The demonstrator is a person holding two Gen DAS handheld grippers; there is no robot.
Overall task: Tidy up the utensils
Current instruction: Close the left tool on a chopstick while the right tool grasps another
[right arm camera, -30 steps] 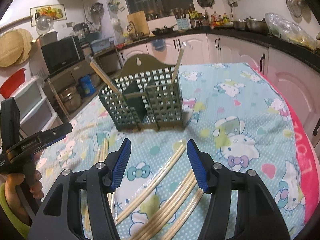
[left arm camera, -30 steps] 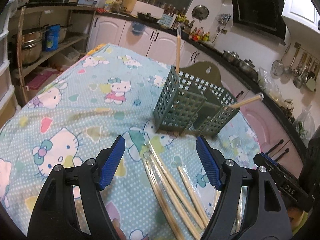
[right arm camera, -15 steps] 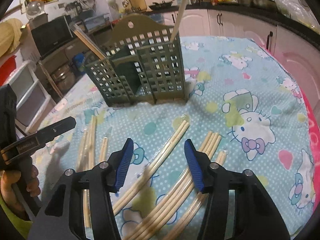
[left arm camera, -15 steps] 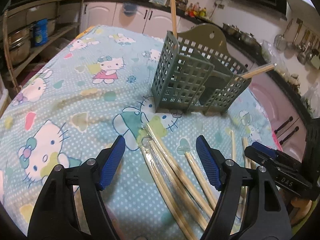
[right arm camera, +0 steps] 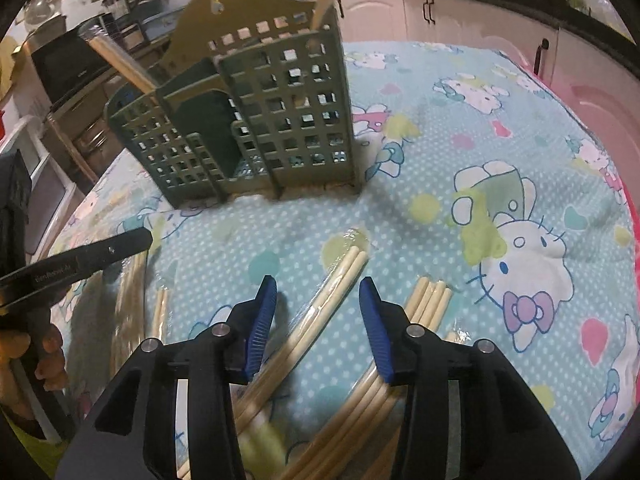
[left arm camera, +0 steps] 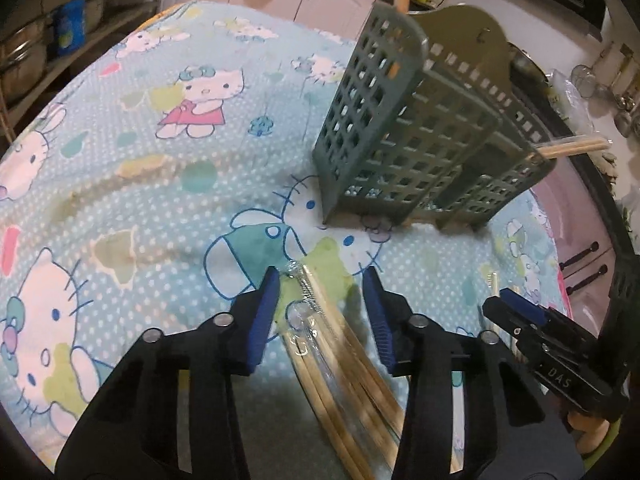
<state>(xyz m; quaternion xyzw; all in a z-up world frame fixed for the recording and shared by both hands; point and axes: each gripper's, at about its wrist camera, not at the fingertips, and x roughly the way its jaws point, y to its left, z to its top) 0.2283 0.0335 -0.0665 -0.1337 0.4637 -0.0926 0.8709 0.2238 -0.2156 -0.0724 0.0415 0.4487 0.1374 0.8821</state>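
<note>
The chopsticks lie loose on the cloth-covered bench, just in front of the green holder. They look light, stiff and smooth, some in slippery clear wrap, so a pinch near mid-length should hold best. Both the left gripper and right gripper have fingers spread, straddling sticks. Two chopsticks stand in the holder; roughly a dozen lie outside.

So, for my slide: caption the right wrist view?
Open right hand-held gripper straddling wrapped chopsticks before the green utensil caddy.
</note>
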